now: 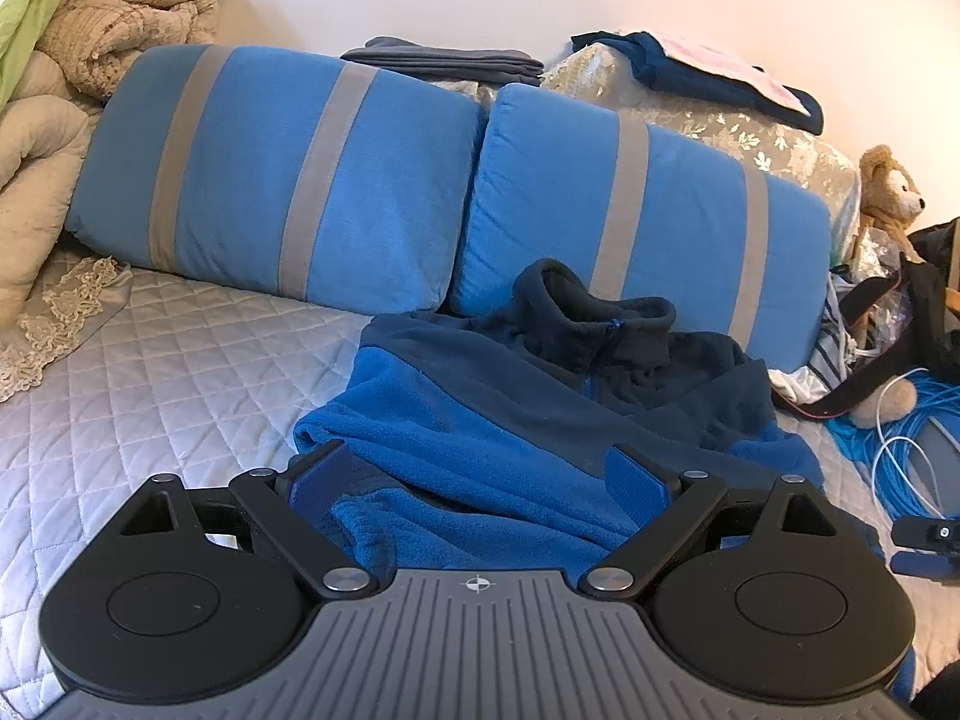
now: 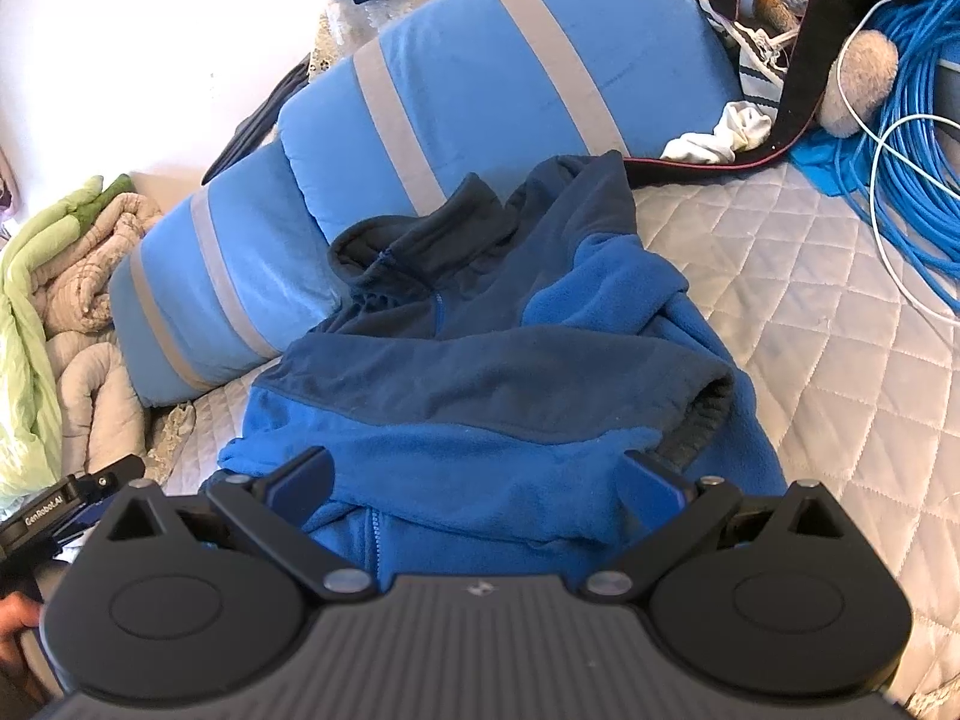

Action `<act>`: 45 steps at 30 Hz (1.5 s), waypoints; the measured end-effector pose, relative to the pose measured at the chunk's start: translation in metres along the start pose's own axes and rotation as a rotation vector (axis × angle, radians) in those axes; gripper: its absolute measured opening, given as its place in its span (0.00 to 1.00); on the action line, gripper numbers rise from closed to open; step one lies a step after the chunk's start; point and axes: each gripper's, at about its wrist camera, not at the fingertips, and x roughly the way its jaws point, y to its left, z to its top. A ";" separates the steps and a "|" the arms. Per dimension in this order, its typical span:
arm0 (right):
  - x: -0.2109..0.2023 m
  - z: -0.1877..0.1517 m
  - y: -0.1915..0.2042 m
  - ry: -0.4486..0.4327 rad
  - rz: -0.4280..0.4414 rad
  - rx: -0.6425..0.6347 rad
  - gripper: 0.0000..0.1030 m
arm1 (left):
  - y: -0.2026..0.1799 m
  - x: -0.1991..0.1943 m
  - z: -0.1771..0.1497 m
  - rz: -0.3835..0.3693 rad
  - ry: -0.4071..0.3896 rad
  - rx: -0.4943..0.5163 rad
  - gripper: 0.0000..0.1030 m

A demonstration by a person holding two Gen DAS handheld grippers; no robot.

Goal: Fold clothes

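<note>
A lived-in bedroom in a home: a bed with a quilted grey bedspread [image 1: 150, 372], two blue pillows with grey stripes [image 1: 288, 180] against a plain wall, rolled beige and green blankets [image 1: 90, 42] in the corner, a teddy bear [image 1: 888, 192], folded clothes [image 1: 444, 60] and a coil of blue cable [image 2: 924, 138].

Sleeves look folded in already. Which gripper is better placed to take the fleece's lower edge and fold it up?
Probably the right gripper: open, its fingers straddle the fleece jacket body and zipper centrally. The left gripper, also open, straddles the jacket's left part.
</note>
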 end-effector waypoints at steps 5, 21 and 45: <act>0.001 -0.001 0.003 0.000 0.000 -0.018 1.00 | 0.000 0.001 0.000 -0.001 0.004 -0.004 0.89; 0.010 0.013 0.028 0.097 -0.125 -0.163 1.00 | -0.005 -0.013 0.030 -0.116 -0.046 -0.078 0.90; 0.075 0.136 0.087 0.023 -0.129 -0.414 1.00 | -0.052 0.055 0.071 -0.054 -0.040 0.032 0.91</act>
